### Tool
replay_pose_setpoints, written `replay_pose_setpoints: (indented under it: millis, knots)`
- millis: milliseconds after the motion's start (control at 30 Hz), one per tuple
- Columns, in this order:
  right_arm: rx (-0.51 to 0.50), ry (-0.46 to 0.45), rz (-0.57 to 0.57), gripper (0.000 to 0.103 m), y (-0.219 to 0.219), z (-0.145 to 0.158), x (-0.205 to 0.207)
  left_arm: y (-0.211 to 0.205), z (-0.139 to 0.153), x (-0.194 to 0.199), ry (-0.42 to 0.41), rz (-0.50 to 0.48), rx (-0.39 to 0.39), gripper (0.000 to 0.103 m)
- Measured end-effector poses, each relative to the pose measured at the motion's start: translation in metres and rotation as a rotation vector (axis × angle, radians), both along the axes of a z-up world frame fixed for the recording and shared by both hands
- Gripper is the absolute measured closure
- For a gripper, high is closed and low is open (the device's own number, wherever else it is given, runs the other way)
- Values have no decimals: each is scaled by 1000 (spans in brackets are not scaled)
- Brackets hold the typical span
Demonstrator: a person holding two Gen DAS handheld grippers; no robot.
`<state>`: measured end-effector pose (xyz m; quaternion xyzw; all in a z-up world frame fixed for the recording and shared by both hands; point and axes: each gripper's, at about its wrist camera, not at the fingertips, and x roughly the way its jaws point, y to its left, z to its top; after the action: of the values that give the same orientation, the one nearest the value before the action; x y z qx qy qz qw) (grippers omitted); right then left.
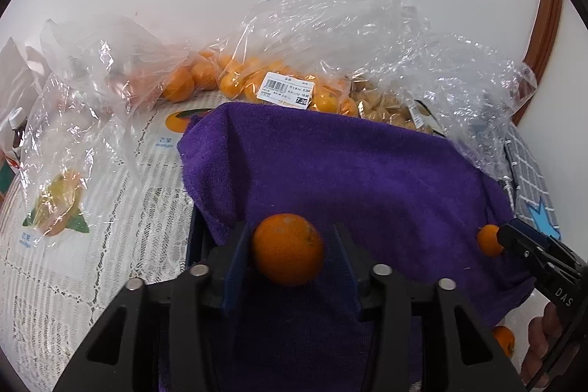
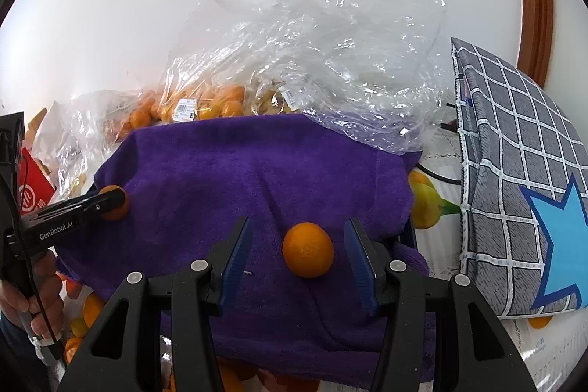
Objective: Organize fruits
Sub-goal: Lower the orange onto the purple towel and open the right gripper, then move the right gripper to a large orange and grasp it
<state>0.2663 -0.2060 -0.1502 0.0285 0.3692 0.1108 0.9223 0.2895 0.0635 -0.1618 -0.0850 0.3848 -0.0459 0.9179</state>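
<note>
Tablecloth: "mango"; hand-held gripper: "GenRobot.AI"

Purple towel: matt, fuzzy terry cloth. Far bags: clear, crinkled glossy plastic film. Orange: finely dimpled peel, dull sheen. Worktop cover: white lace-patterned cloth. Right box: grey checked woven fabric.

A home, it seems. The bench wears a lace cloth; priced fruit bags at 12 o'clock, wood trim at 2.
</note>
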Motion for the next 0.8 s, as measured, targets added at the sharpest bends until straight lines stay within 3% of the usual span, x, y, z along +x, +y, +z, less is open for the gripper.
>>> replay_pose_setpoints:
  millis: [267, 467, 633, 800]
  knots:
    - [24, -12, -2, 51, -5, 8, -5, -2, 6, -9, -58, 7, -12, 50]
    - [53, -24, 6, 51, -6, 16, -14, 0, 15, -21, -144, 49, -26, 50]
    - [7, -34, 0, 51, -4, 25, -32, 0, 19, -30, -178, 33, -52, 50]
    - [11, -3, 12, 45, -5, 24, -55, -3, 28, -48, -251, 58, -33, 50]
